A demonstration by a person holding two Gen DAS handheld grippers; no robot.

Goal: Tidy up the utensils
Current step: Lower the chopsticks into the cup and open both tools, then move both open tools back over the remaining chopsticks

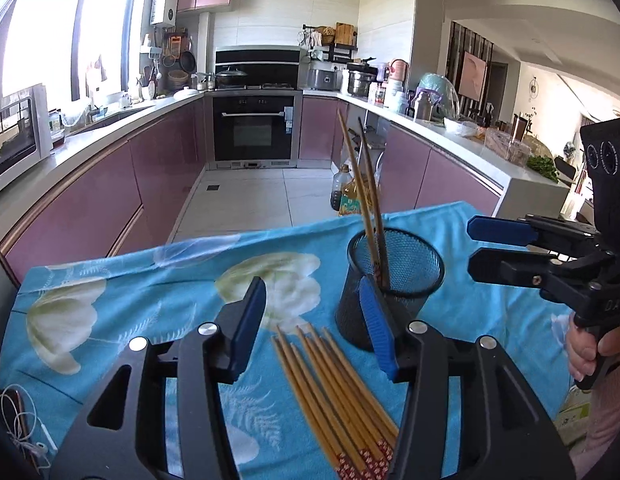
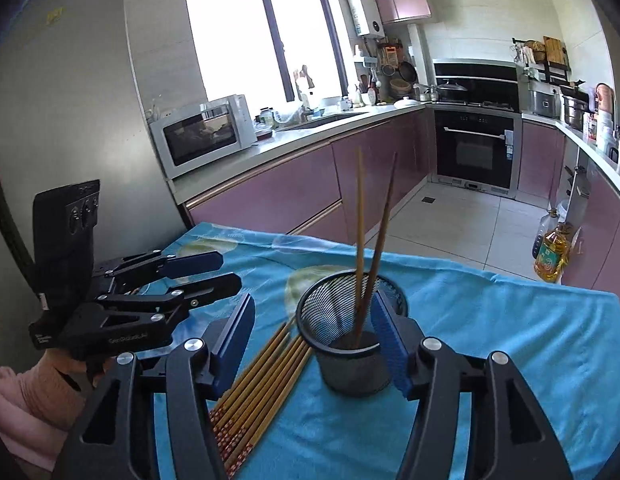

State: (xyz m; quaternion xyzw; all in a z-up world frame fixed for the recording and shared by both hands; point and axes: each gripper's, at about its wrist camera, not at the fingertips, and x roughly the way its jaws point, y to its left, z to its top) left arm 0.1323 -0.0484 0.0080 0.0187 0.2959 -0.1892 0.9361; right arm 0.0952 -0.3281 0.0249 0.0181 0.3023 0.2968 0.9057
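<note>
A black mesh cup (image 1: 391,280) stands on the blue floral cloth (image 1: 150,280) with two chopsticks (image 1: 365,200) leaning upright in it. Several bamboo chopsticks (image 1: 333,392) with red patterned ends lie flat in front of the cup. My left gripper (image 1: 313,324) is open and empty, hovering over the loose chopsticks. My right gripper (image 1: 473,248) is open and empty to the right of the cup. In the right wrist view the cup (image 2: 349,340) sits between my right gripper's (image 2: 313,344) fingers' line, loose chopsticks (image 2: 262,380) lie to its left, and the left gripper (image 2: 230,272) is open.
The cloth-covered table's far edge (image 1: 270,232) drops to a tiled kitchen floor. An oil bottle (image 1: 343,192) stands on the floor beyond. White earphones (image 1: 18,424) lie at the cloth's left corner. Purple cabinets and counters line both sides.
</note>
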